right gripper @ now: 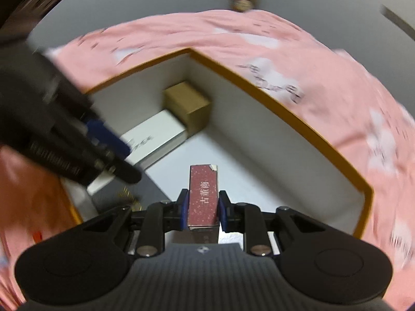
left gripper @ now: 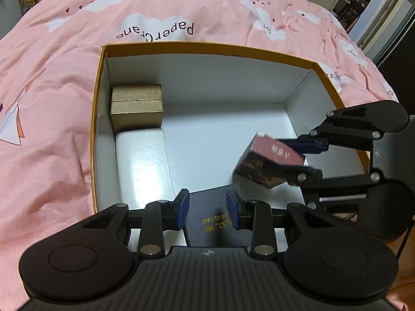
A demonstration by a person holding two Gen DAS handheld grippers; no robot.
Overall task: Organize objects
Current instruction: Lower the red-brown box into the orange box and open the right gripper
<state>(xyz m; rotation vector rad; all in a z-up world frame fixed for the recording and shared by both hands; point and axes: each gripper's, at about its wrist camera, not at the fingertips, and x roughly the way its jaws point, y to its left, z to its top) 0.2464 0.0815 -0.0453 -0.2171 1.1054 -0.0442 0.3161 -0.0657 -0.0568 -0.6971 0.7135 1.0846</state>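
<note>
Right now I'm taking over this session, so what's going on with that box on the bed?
A person with two handheld grippers is packing an open orange-rimmed box lying on a pink bedspread. The right gripper is shut on a small red box, held above the box's white floor. The left gripper straddles a dark grey box, jaws apart. A gold box and a white box already sit along one wall.

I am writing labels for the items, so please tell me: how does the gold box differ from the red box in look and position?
The gold box is plain textured gold; the red box is dark red with printed characters. The gold box rests in a corner of the big open carton, beside the white box; the red box is held tilted above the carton floor, clamped by the right gripper. Both are small rectangular boxes.
</note>
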